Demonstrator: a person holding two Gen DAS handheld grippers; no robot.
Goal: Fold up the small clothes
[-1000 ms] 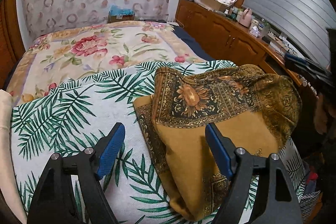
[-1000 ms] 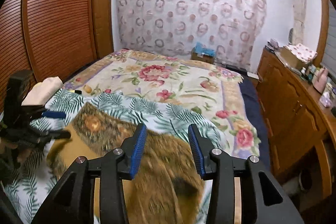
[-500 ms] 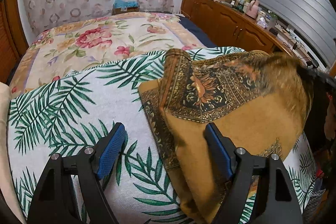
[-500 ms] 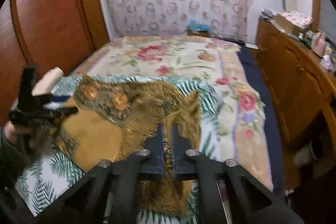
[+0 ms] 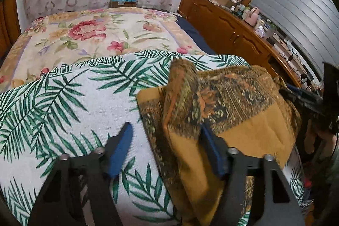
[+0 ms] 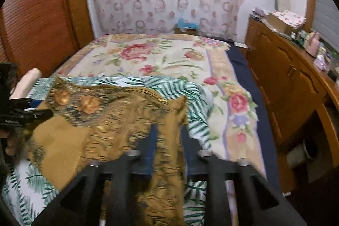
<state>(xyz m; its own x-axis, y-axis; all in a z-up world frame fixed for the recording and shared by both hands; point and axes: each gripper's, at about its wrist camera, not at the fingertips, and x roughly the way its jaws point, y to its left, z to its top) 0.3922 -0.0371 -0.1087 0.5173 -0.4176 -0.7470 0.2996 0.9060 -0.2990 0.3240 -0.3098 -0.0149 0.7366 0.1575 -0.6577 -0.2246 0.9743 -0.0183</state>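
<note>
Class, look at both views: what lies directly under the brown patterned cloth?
The brown patterned cloth lies on the palm-leaf sheet, which shows around it. The part beneath stays covered.

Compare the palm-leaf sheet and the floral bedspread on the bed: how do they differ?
The palm-leaf sheet is white with green fronds; the floral bedspread is cream with pink flowers. The sheet lies nearer, on top of the bedspread, and carries the mustard patterned cloth; the bedspread carries none. Both lie spread on the bed.
</note>
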